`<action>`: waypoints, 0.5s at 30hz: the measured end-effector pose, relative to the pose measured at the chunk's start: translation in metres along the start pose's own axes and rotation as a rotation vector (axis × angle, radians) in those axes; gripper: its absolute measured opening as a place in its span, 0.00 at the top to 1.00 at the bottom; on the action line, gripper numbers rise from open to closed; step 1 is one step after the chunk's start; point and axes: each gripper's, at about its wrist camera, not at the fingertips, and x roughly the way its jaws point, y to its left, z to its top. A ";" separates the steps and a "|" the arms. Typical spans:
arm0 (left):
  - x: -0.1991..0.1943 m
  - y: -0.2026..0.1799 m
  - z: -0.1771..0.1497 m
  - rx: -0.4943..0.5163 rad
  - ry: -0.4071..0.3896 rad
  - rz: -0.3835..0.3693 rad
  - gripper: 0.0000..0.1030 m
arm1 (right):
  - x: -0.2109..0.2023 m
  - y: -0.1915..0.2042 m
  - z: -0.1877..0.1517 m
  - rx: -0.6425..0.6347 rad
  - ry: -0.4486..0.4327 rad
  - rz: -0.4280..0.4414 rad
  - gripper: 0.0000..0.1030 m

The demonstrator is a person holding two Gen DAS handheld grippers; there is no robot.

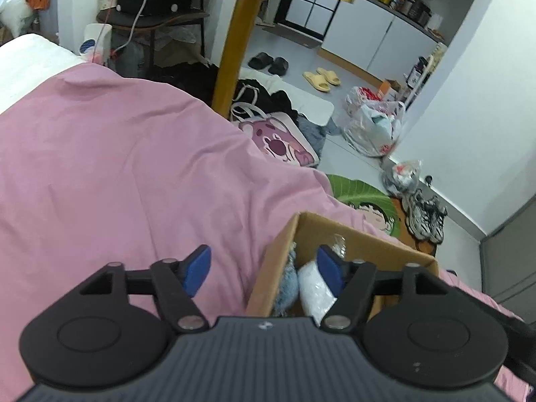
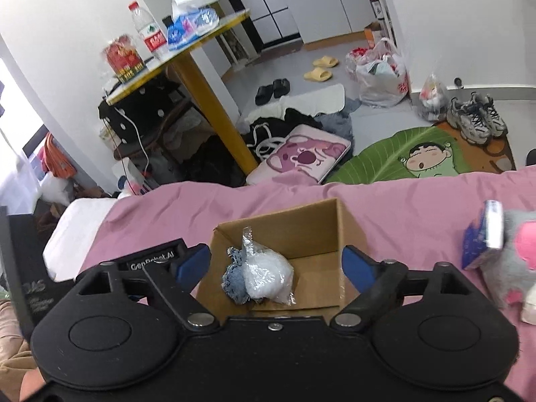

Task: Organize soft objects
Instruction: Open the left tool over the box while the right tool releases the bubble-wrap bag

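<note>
An open cardboard box (image 2: 311,231) stands on the pink bedsheet (image 2: 402,207). Inside it lie a white soft item in a clear plastic bag (image 2: 268,276) and a blue fuzzy cloth (image 2: 232,276) beside it. My right gripper (image 2: 276,264) hovers over the box, open, its blue pads clear of both items. In the left wrist view the same box (image 1: 268,268) sits at lower right, with the white bag (image 1: 313,286) and blue cloth (image 1: 288,284) inside. My left gripper (image 1: 264,268) is open over the box's left wall, nothing between its pads.
A grey and pink plush toy (image 2: 516,258) and a small blue packet (image 2: 482,241) lie on the bed at right. Beyond the bed edge are a yellow-legged table (image 2: 207,83), a pink bear cushion (image 2: 301,154), a green cartoon rug (image 2: 402,157), shoes and plastic bags.
</note>
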 end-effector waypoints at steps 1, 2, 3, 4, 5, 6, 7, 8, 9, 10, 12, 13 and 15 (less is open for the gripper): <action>-0.003 -0.001 -0.001 -0.001 -0.004 0.001 0.27 | -0.005 -0.002 -0.001 0.001 -0.005 0.000 0.13; -0.006 -0.002 -0.001 0.000 -0.010 0.003 0.26 | -0.010 -0.005 -0.002 -0.002 -0.010 -0.003 0.09; -0.010 -0.004 -0.002 0.004 -0.022 0.006 0.24 | -0.015 -0.007 -0.003 -0.008 -0.016 -0.009 0.07; -0.014 -0.005 -0.003 0.009 -0.032 0.009 0.23 | -0.019 -0.010 -0.003 -0.012 -0.022 -0.016 0.06; -0.017 -0.007 -0.005 0.017 -0.039 0.012 0.22 | -0.024 -0.014 -0.005 -0.013 -0.028 -0.021 0.06; -0.021 -0.009 -0.006 0.028 -0.040 0.013 0.21 | -0.028 -0.018 -0.006 -0.010 -0.032 -0.021 0.06; -0.024 -0.012 -0.008 0.041 -0.037 0.011 0.21 | -0.032 -0.022 -0.006 -0.004 -0.035 -0.018 0.05; -0.028 -0.014 -0.009 0.056 -0.035 0.010 0.20 | -0.036 -0.026 -0.007 0.004 -0.040 -0.013 0.02; -0.032 -0.018 -0.012 0.079 -0.034 0.017 0.20 | -0.041 -0.030 -0.008 0.013 -0.045 -0.007 0.00; -0.036 -0.021 -0.013 0.098 -0.032 0.023 0.19 | -0.045 -0.034 -0.008 0.025 -0.050 0.001 0.00; -0.043 -0.025 -0.016 0.106 -0.026 0.024 0.19 | -0.054 -0.041 -0.008 0.042 -0.057 0.001 0.00; -0.046 -0.026 -0.018 0.104 -0.024 0.021 0.18 | -0.058 -0.043 -0.009 0.041 -0.062 -0.005 0.00; -0.053 -0.031 -0.019 0.108 -0.022 0.018 0.18 | -0.067 -0.048 -0.009 0.039 -0.079 -0.005 0.00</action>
